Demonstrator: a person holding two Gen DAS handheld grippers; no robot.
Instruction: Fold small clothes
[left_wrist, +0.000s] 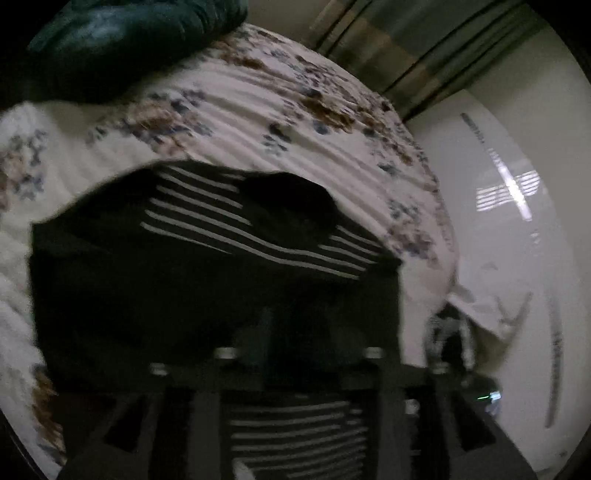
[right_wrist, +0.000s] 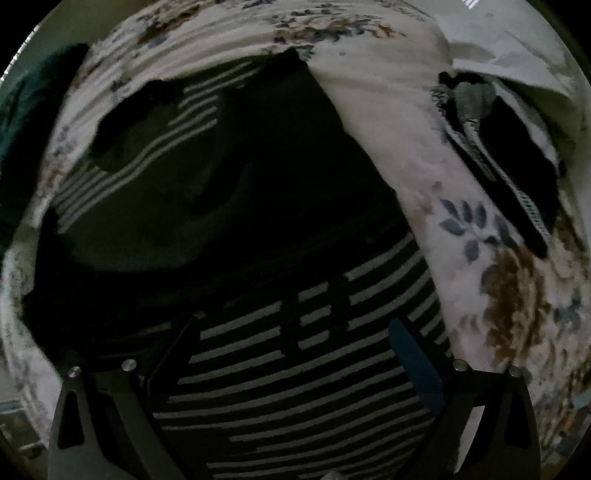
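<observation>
Your left gripper (left_wrist: 295, 332) is lost in blur and shadow; you cannot tell its grip. The striped shirt (left_wrist: 236, 221) lies ahead on the floral sheet (left_wrist: 258, 110).

Your right gripper (right_wrist: 295, 332) is spread wide over the soft striped shirt (right_wrist: 295, 369); beyond-right, a dark crumpled garment (right_wrist: 509, 155).

Black striped garment (left_wrist: 207, 258) on floral bedsheet (left_wrist: 295, 122), blurred.

Bedroom: floral bedsheet (left_wrist: 258, 110), curtains (left_wrist: 406, 48), clothes.
</observation>
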